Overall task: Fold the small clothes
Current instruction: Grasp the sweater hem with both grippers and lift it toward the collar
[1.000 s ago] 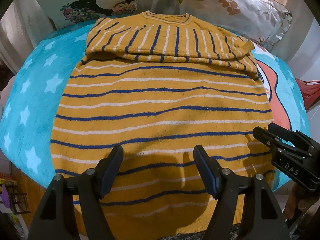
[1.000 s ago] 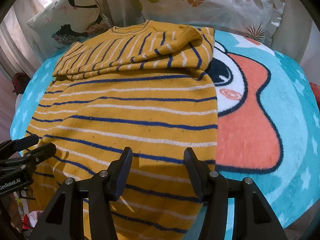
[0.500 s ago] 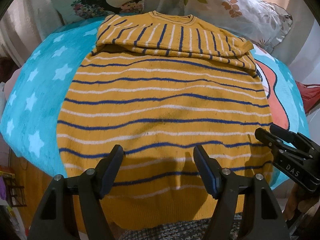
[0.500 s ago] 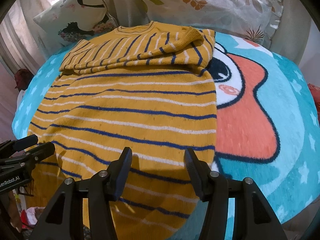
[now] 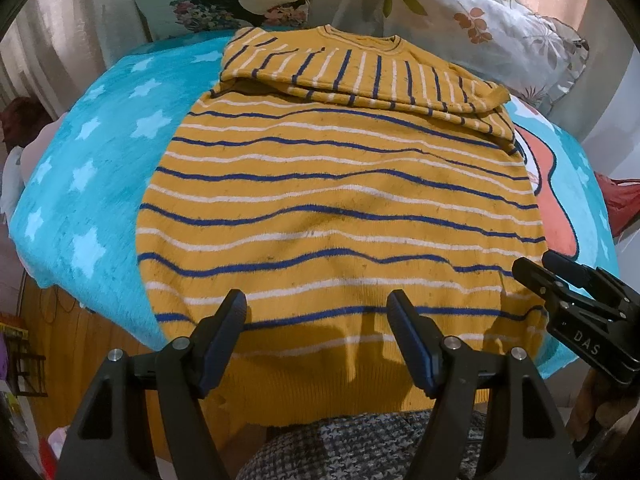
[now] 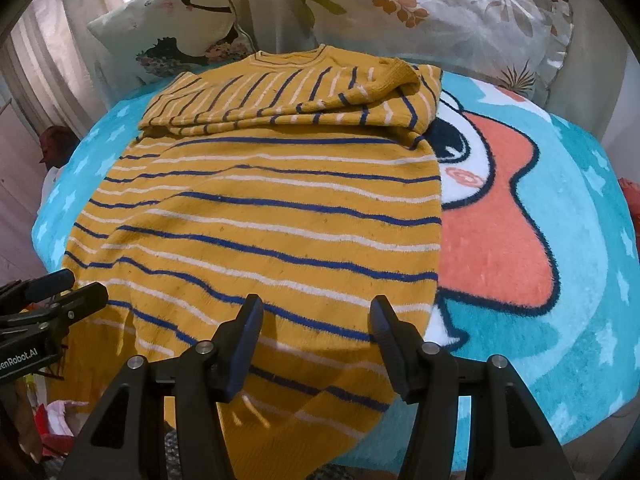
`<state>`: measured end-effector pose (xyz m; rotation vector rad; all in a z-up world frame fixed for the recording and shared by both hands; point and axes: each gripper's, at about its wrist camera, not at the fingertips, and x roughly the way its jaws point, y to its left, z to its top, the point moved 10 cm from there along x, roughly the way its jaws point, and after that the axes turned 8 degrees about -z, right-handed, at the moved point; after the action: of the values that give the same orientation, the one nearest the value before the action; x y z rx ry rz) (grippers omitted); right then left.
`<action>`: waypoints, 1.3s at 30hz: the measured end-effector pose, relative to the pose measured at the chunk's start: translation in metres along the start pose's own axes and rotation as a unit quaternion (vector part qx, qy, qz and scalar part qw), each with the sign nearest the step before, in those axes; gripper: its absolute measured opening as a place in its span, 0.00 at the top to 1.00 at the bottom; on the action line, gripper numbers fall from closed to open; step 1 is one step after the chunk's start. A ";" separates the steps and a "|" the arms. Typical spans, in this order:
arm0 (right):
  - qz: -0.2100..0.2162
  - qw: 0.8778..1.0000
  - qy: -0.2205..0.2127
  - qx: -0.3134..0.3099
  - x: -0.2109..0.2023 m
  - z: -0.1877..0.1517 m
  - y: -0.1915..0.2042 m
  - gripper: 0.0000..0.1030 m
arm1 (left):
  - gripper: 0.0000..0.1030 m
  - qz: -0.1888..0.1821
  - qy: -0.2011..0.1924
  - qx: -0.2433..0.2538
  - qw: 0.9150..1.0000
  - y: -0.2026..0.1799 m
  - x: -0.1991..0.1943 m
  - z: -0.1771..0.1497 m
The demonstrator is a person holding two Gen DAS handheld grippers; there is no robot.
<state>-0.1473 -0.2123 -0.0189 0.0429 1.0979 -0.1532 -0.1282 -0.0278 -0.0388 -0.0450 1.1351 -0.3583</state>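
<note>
A yellow sweater (image 5: 340, 208) with blue and white stripes lies flat on a turquoise blanket (image 5: 88, 184), its sleeves folded across the chest near the collar. Its hem hangs over the near edge. It also shows in the right wrist view (image 6: 272, 216). My left gripper (image 5: 316, 316) is open and empty above the hem. My right gripper (image 6: 316, 320) is open and empty above the hem's right part. The right gripper shows at the right edge of the left wrist view (image 5: 560, 284); the left gripper shows at the left edge of the right wrist view (image 6: 60, 296).
Floral pillows (image 6: 420, 12) lean behind the sweater's collar. The blanket (image 6: 520, 240) carries a big orange and white cartoon figure to the right of the sweater. A checkered grey cloth (image 5: 352, 448) lies below the hem. Curtains (image 6: 44, 60) hang at the left.
Both grippers have drawn back toward the near edge of the bed, so the sweater's hem and the checkered cloth below it have come into view. Both stay open.
</note>
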 end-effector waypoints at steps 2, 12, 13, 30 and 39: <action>0.000 1.000 -0.002 -0.001 -0.001 -0.001 -0.001 0.41 | 0.31 0.001 -0.002 -0.001 1.000 0.000 -0.002 -0.002; -0.005 1.000 -0.015 0.004 -0.011 -0.002 -0.013 0.40 | 0.30 0.020 -0.036 -0.041 0.998 0.036 -0.021 0.004; -0.009 1.000 -0.019 0.009 -0.013 -0.001 -0.019 0.40 | 0.29 0.023 -0.041 -0.054 0.997 0.046 -0.023 0.005; 0.176 0.970 0.064 0.158 0.011 -0.041 -0.056 0.38 | 0.21 -0.066 -0.029 -0.203 0.977 0.126 0.016 -0.017; 0.272 0.945 0.103 0.147 0.009 -0.047 -0.017 0.38 | 0.25 -0.182 0.001 -0.251 0.951 0.101 0.028 -0.042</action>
<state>-0.1875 -0.2252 -0.0478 0.6375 1.2258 0.1916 -0.1293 0.0646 -0.1032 -0.7105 1.1974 -0.3865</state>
